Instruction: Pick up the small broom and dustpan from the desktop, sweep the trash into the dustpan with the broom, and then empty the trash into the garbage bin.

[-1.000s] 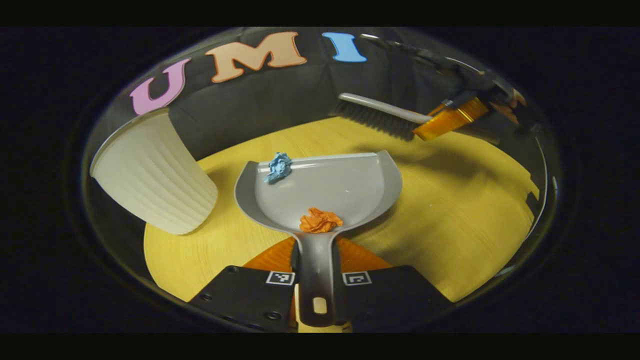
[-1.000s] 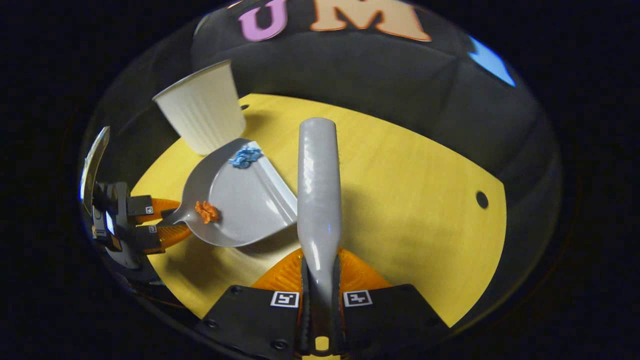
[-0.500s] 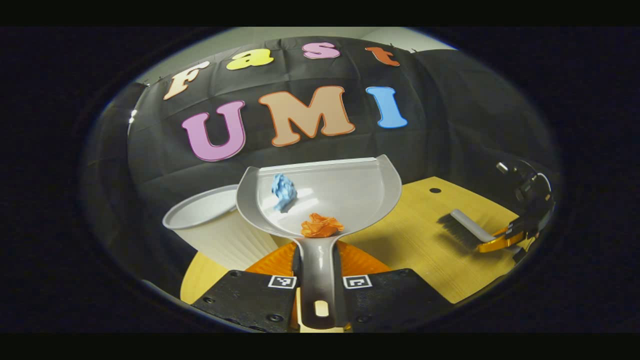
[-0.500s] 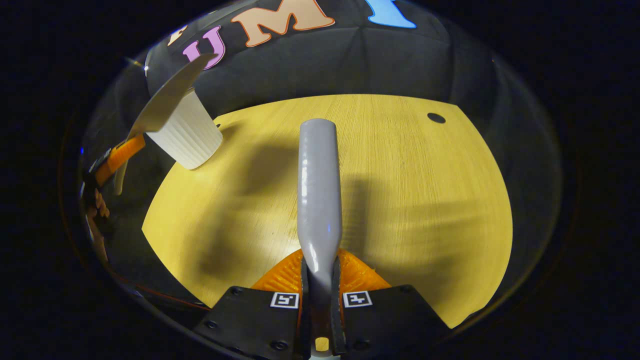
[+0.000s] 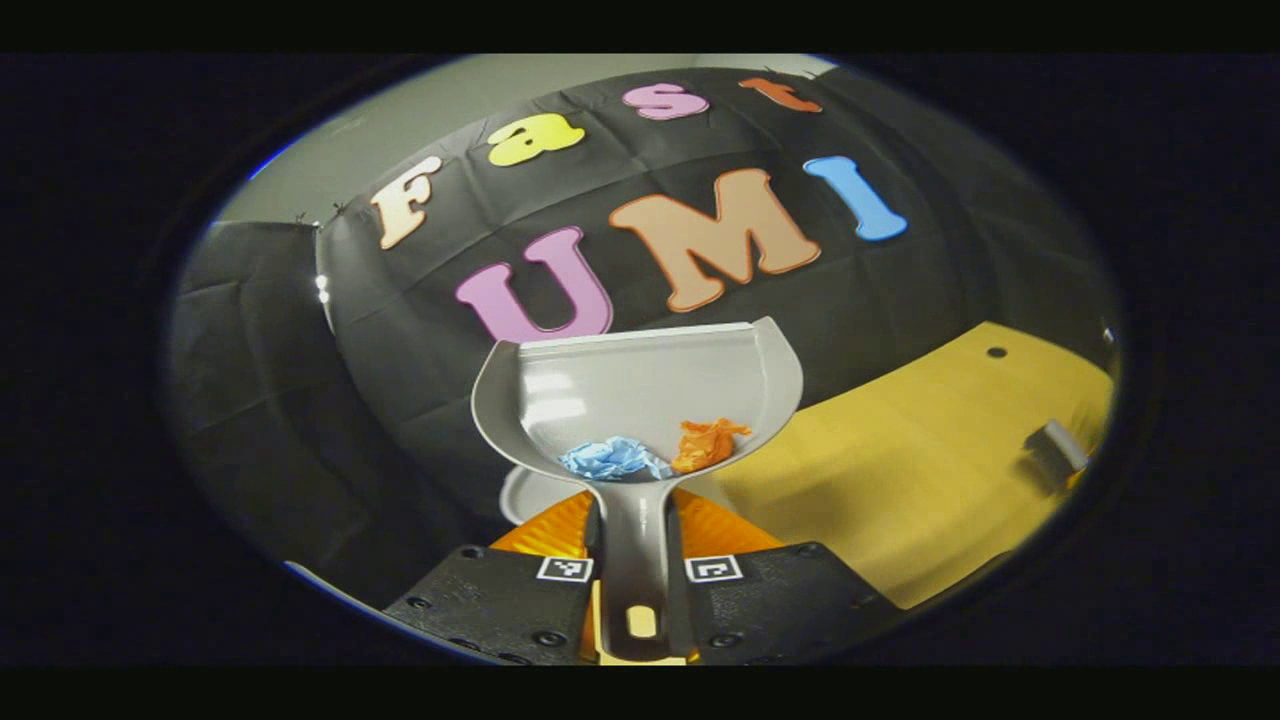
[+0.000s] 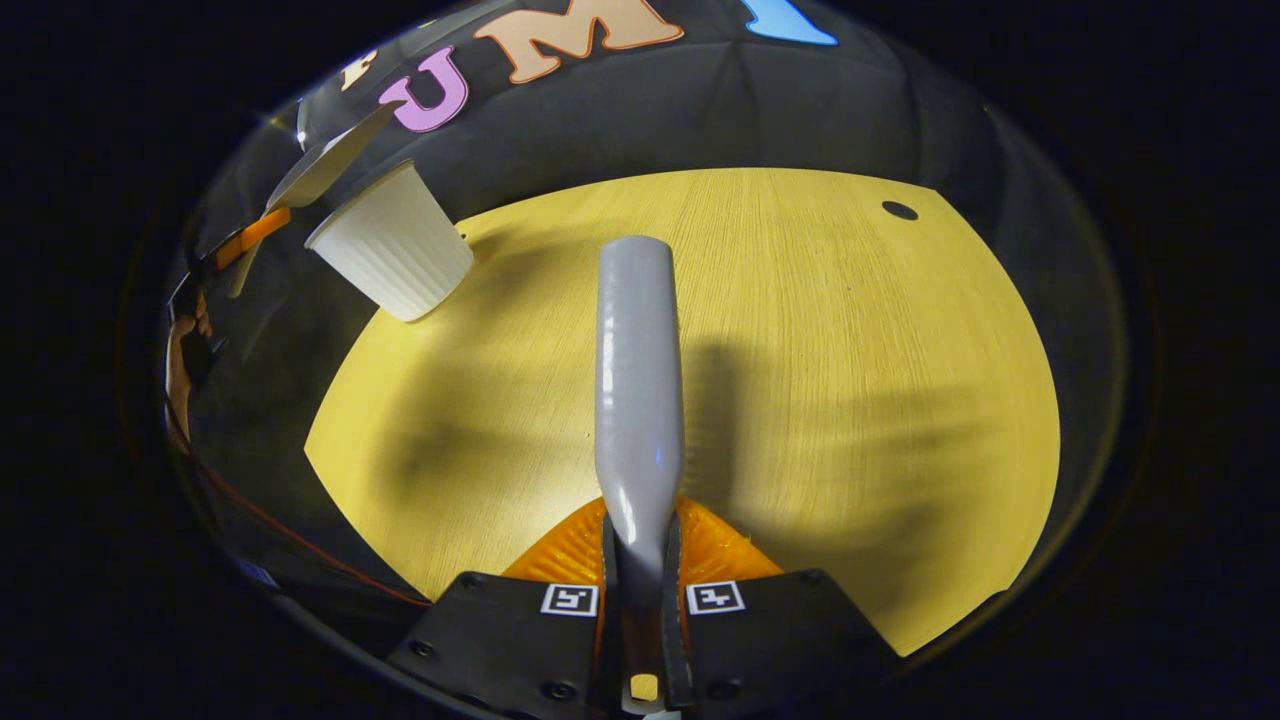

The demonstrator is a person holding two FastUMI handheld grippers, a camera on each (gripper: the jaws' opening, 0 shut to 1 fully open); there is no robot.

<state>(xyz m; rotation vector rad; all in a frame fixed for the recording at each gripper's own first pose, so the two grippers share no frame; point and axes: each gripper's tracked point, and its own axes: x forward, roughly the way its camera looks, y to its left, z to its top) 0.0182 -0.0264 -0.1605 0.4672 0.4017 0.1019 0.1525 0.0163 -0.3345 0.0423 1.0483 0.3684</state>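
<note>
In the left gripper view, I see my left gripper [image 5: 637,540] closed on the handle of the grey plastic dustpan [image 5: 640,400], with both fingers pressing on it. The pan is lifted above the yellow wooden desk [image 5: 920,480]. A crumpled blue paper ball [image 5: 612,458] and a crumpled orange paper ball [image 5: 706,443] lie side by side at the back of the pan, near the handle.

In the right gripper view, my right gripper [image 6: 640,560] is clamped on the grey plastic handle of the small broom [image 6: 638,370], which points forward above the desk. The white ribbed plastic bin [image 6: 392,256] stands at the far left corner of the desk, and I see the dustpan just above and to the left of it.
</note>
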